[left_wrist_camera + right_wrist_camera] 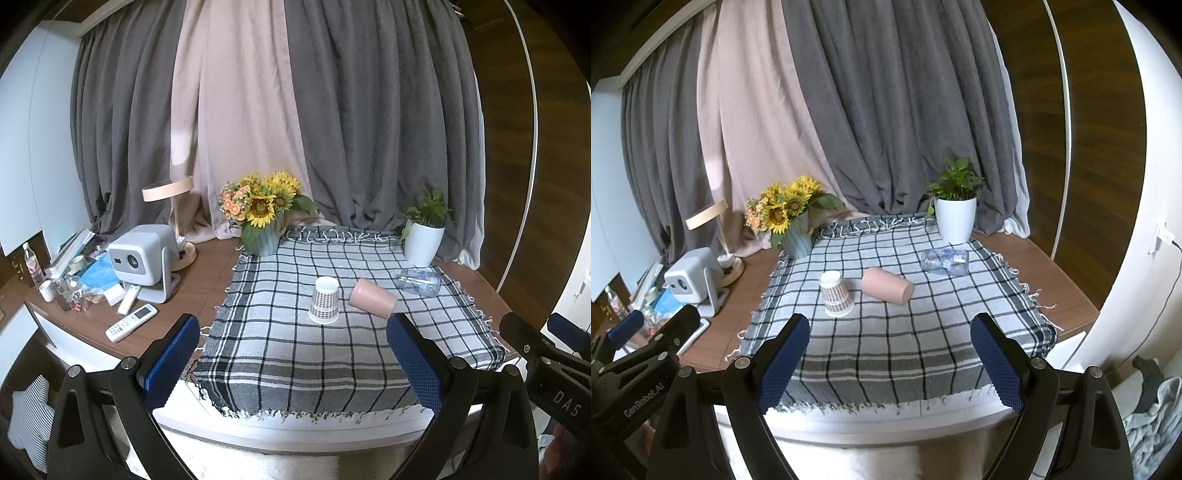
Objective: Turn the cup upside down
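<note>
Left gripper [291, 354] fingers apart, empty | right gripper [890, 354] likewise, at desk [207, 280] edge | paper cup [324, 301] inverted | pink cup [372, 297] sideways beside it.

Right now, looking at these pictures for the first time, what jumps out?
The sunflower bouquet at the checked cloth's far left corner stands out most. At mid-cloth a patterned paper cup stands mouth-down beside a pink cup on its side. A clear cup lies near the white potted plant.
</note>
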Demonstrator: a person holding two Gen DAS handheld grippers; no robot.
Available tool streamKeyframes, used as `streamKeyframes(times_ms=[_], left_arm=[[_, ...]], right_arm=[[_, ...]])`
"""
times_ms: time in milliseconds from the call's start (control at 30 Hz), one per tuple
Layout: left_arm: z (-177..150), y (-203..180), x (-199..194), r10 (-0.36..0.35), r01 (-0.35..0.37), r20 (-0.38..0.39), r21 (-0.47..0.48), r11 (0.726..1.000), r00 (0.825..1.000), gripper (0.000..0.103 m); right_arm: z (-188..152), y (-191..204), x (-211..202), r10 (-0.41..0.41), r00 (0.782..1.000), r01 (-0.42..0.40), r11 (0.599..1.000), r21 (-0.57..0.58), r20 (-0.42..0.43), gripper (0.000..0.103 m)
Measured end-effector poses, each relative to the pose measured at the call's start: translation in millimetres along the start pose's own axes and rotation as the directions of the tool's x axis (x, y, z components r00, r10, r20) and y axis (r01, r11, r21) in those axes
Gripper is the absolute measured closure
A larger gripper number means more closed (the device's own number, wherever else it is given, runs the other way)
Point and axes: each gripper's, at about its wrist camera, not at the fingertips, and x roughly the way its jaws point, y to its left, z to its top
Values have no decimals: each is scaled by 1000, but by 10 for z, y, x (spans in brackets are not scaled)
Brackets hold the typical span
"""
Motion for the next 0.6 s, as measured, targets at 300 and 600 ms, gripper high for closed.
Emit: streamKeyframes(times_ms=[300, 600], left_arm=[[-7, 42, -16, -8, 8, -1, 1, 1000, 1000, 0], [-30, 77, -41, -21, 21, -8, 3, 1000, 1000, 0]], right_arm=[[-1, -8, -5, 1, 1000, -1, 1000, 2, 0, 14], [21, -15, -2, 1, 1000, -1, 1000, -5, -2, 13]])
